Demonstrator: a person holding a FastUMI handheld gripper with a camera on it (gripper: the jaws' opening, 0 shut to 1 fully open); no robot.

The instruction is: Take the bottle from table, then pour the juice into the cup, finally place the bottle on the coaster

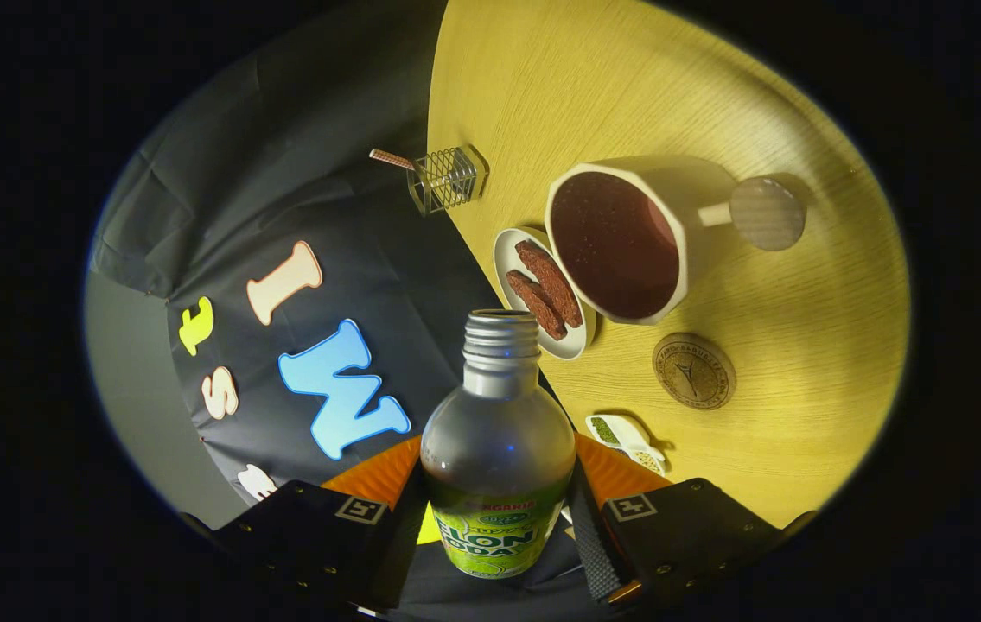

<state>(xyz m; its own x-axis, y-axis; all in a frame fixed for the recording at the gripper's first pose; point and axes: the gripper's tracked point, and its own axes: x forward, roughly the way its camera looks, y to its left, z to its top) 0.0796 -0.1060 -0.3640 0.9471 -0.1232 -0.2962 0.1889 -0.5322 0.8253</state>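
Observation:
My gripper [497, 518] is shut on a silver bottle [497, 432] with a green label, both fingers pressing its sides. The bottle is uncapped and its open neck points toward the white cup [680, 216], tipped over the wooden table [784, 311]. The cup holds dark liquid almost to its rim and has a round-ended handle on its far side. A round cork coaster [693, 371] lies on the table just beside the cup, beyond my right finger.
A small white dish [507, 250] with two brown biscuits sits against the cup, just ahead of the bottle's neck. A wire holder [447, 180] with a stick stands at the table's edge. A small white packet [628, 441] lies near my right finger.

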